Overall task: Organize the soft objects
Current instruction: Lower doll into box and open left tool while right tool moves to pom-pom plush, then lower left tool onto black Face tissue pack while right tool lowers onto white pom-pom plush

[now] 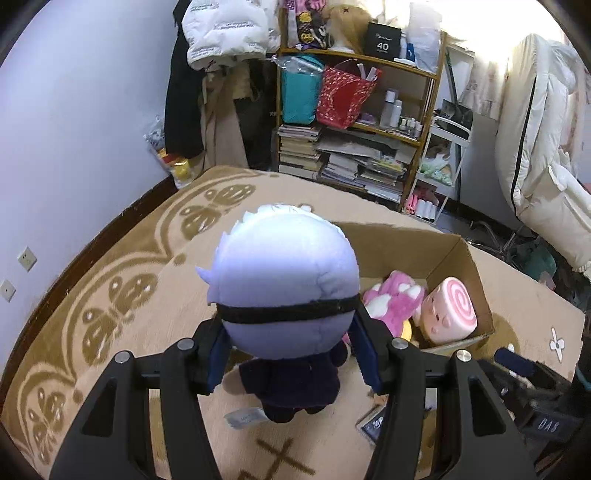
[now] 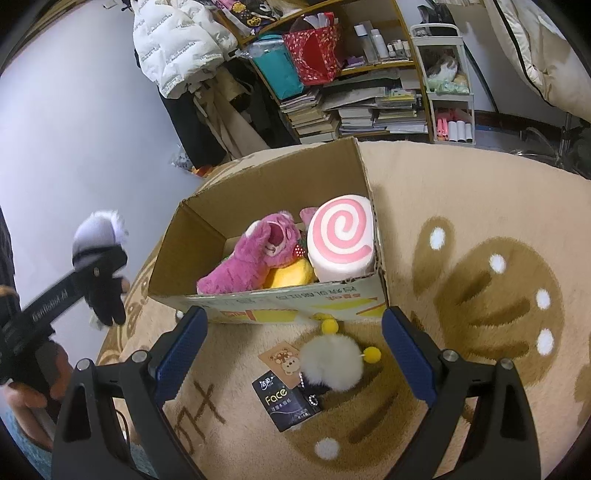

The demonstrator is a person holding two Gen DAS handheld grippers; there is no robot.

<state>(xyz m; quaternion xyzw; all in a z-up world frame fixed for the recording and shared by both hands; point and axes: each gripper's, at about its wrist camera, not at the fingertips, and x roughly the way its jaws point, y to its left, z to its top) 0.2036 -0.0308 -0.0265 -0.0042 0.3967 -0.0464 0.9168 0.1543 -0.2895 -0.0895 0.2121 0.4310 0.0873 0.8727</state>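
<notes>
My left gripper is shut on a plush doll with a pale lilac head, black blindfold band and dark body, held above the rug left of the cardboard box. The doll also shows in the right wrist view. The box holds a pink bear plush, a pink-swirl roll plush and a yellow plush. My right gripper is open above a white fluffy pompom charm with yellow balls, lying on the rug before the box.
A black tissue pack and a small bear card lie beside the pompom on the beige patterned rug. Behind stand a cluttered wooden shelf, hanging coats, a white cart and white bedding.
</notes>
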